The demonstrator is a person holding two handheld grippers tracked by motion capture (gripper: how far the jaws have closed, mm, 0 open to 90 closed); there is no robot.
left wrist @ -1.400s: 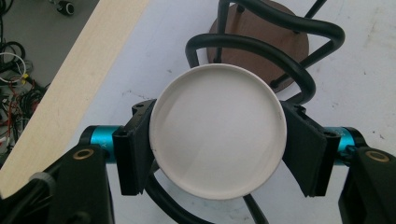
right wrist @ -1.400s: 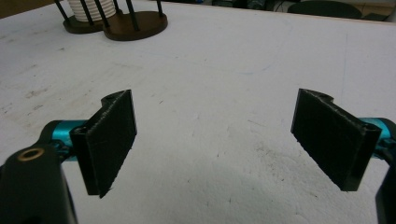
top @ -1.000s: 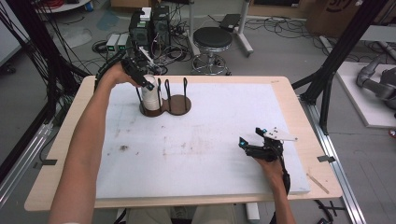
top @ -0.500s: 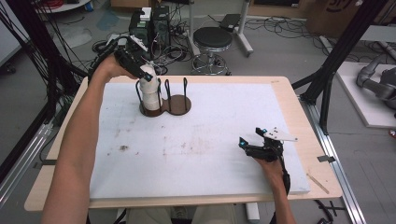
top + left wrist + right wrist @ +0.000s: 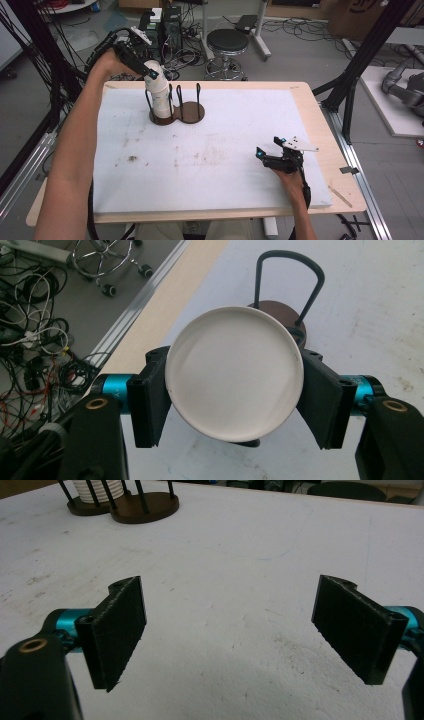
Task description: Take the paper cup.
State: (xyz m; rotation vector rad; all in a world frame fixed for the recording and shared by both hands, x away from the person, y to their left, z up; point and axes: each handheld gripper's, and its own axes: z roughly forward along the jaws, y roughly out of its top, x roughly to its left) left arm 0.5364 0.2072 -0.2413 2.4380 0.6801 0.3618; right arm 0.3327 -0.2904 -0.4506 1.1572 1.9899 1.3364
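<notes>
A stack of white cups [image 5: 159,97] rises, tilted, out of the left ring of a brown two-ring holder [image 5: 192,112] with black wire loops, at the far left of the table. My left gripper [image 5: 150,71] is shut on the stack's top. In the left gripper view the top cup's round white face [image 5: 235,365] sits squeezed between both pads of the left gripper [image 5: 232,407], above the holder [image 5: 277,310]. My right gripper [image 5: 270,146] rests near the front right, open and holding nothing. The right gripper view has its jaws [image 5: 240,630] wide apart over bare mat, with the holder [image 5: 150,505] and ribbed cups [image 5: 97,490] far off.
A scuffed white mat [image 5: 225,195] covers the wooden table [image 5: 305,100]. Behind the far edge stand a black stool [image 5: 227,42], computer boxes and loose cables [image 5: 172,30]. Black frame posts [image 5: 357,70] rise at the right.
My left hand has risen and drawn back toward the far left with the top of the cup stack, so the white column stands taller and leans. The right gripper has stayed put.
</notes>
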